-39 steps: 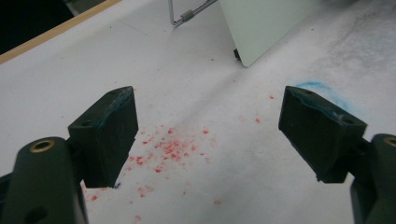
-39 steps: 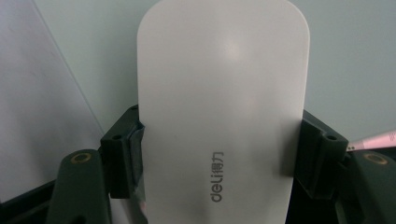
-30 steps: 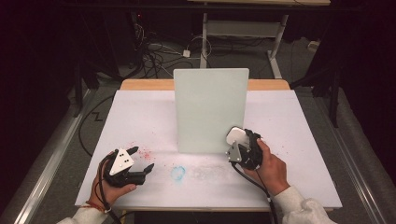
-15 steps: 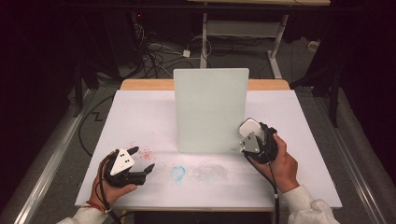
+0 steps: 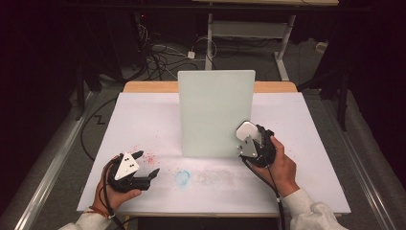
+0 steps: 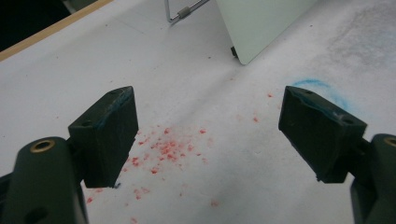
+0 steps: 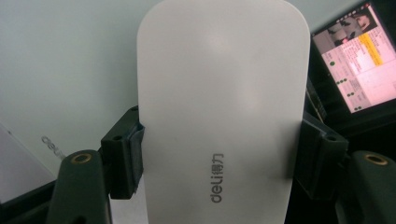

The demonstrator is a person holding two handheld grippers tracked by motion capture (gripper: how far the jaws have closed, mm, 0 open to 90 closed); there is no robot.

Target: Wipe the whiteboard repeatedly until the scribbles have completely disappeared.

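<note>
My right gripper (image 7: 219, 154) has the white eraser (image 7: 222, 107) pinched between its jaws, one pad on each long side, "deli" printed on the face toward the camera. From above, the eraser (image 5: 245, 130) is up against the lower right corner of the upright whiteboard (image 5: 215, 112), at about 4 o'clock on the board. Behind it, at 2 o'clock in my right gripper view, a lit screen (image 7: 357, 56) glows. My left gripper (image 5: 146, 165) rests at 8 o'clock on the white table (image 5: 143, 120), jaws spread wide and empty over red specks (image 6: 163, 149), a blue smudge (image 5: 182, 178) just beside it.
</note>
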